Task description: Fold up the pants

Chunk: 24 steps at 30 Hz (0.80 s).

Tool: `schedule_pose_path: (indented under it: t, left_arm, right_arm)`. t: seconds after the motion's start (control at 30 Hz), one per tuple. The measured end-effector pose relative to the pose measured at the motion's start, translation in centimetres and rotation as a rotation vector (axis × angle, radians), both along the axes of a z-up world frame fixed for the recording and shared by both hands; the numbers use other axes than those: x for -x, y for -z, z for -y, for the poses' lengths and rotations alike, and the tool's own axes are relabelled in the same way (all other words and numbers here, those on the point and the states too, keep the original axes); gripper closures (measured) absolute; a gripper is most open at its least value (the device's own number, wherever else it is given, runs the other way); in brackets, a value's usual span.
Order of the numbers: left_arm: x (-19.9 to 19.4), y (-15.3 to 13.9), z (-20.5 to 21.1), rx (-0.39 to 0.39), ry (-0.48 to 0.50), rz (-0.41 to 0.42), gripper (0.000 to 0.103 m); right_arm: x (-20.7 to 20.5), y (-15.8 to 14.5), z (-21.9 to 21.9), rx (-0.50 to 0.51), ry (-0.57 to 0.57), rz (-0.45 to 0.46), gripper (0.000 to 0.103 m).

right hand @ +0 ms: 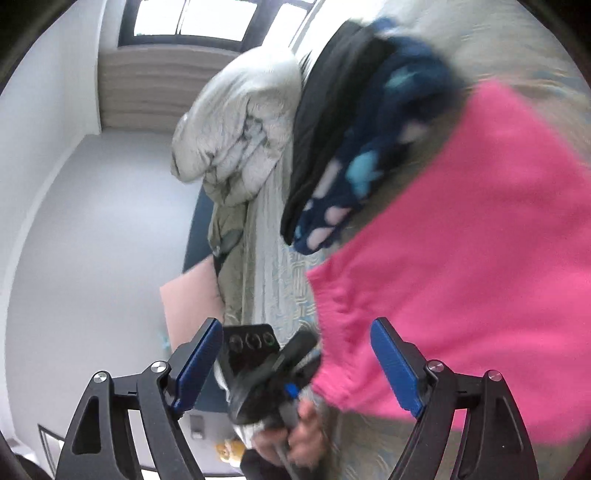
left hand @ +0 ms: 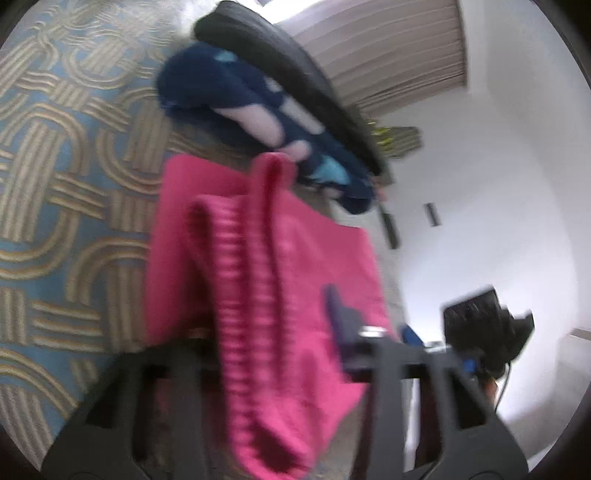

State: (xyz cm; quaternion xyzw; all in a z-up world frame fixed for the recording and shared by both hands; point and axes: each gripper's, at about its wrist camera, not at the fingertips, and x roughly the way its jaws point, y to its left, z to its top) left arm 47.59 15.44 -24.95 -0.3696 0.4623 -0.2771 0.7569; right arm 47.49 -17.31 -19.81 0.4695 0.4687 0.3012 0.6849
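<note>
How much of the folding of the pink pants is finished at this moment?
Partly done: the pink pants already lie doubled on the bed. In hand: the left gripper has pink fabric between its jaws. The right gripper is open, holding nothing. Left: laying this fold flat; the blur hides more.

We look from the left wrist along its claw [left hand: 280,369], close over the pink pants [left hand: 266,280], toward the patterned bedspread [left hand: 55,184] beyond and the wall to its right. From the right wrist we face past that claw [right hand: 295,362] toward the window [right hand: 192,22]. Both views share the pants [right hand: 461,266], the dark clothes pile [left hand: 229,92] [right hand: 369,129] ahead, and each other's claw.
</note>
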Motion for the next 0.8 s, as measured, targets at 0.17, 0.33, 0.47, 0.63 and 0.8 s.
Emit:
schedule_pose_path:
  t: [0.17,0.33,0.47,0.63,0.8]
  left_arm:
    - [0.3,-1.7,-0.8,-0.065,-0.017,0.059,0.087]
    - [-0.7,-3.0,-0.5,-0.169,0.005,0.061,0.085]
    - [-1.4,-1.2,-0.8,-0.221,0.010,0.027,0.078]
    - [-0.7,-1.8,-2.1,-0.198,-0.003,0.043,0.065]
    - [0.6,-4.1,-1.0,-0.553,-0.096,0.120,0.033]
  right_arm:
    - [2.6,1.9,5.4,-0.047,0.093,-0.021,0.019]
    - [4.3,3.7,9.1,-0.102,0.136,-0.037,0.019]
    - [4.9,3.4,10.2,-0.081,0.152,-0.003,0.019]
    - [3.9,-0.1,9.1,0.203,0.198,0.104,0.037]
    - [2.0,-2.5,5.0,0.539,0.137,0.205,0.073]
